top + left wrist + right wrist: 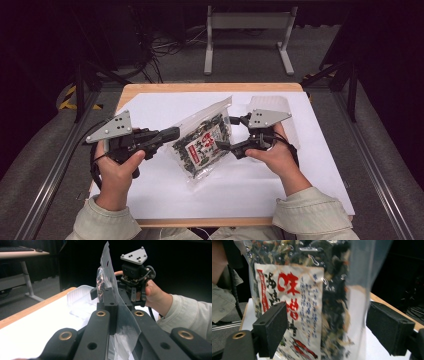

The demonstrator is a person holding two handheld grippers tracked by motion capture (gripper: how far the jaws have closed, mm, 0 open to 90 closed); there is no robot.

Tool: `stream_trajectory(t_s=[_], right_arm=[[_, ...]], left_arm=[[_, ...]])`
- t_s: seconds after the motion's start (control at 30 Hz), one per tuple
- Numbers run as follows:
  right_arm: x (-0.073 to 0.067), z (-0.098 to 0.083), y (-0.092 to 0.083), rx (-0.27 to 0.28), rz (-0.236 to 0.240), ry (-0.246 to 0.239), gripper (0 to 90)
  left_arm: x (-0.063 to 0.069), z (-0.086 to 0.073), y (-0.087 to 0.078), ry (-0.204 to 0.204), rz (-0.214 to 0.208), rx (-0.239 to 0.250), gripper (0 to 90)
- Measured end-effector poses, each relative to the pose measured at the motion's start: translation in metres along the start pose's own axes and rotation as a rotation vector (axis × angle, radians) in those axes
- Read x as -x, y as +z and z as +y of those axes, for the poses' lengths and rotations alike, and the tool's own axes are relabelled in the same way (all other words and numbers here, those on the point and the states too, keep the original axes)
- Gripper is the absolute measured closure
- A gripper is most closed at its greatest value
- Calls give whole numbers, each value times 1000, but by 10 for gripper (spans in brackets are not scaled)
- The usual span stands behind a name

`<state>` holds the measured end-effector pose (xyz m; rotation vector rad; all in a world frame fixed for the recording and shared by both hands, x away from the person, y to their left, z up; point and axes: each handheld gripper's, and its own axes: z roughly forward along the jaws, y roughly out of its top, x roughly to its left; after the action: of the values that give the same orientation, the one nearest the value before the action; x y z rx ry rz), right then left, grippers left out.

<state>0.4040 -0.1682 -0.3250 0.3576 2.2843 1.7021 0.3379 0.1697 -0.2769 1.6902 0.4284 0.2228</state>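
My left gripper [172, 133] pinches the bag's [202, 142] edge to hold it up over the table [150, 107]; my right gripper [226, 134] gapes around it, ready to grab

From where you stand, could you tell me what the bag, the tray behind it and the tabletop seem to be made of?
The bag looks like thin, glossy clear plastic film: its contents show through and it creases and glints. The tray seems to be cloudy, translucent moulded plastic. The tabletop appears to be light wood at its edge, under a matte white sheet, possibly paper.
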Motion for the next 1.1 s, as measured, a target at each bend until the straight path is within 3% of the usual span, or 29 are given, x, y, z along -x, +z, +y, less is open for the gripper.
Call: stream_trajectory(t_s=[0.4,0.6,0.67,0.77,1.1], right_arm=[[-6,5,11,9,68,-26,204],[-10,7,11,-20,91,-49,330],[-11,7,8,-46,105,-49,452],[-12,7,7,-72,130,-41,543],[-16,11,2,-104,195,-77,717]], left_arm=[[5,-1,4,16,-30,5,896],[4,-2,2,13,-27,14,895],[3,-2,0,10,-19,19,896],[2,-3,-1,5,-24,21,895],[-2,-4,-5,-3,15,40,892]])
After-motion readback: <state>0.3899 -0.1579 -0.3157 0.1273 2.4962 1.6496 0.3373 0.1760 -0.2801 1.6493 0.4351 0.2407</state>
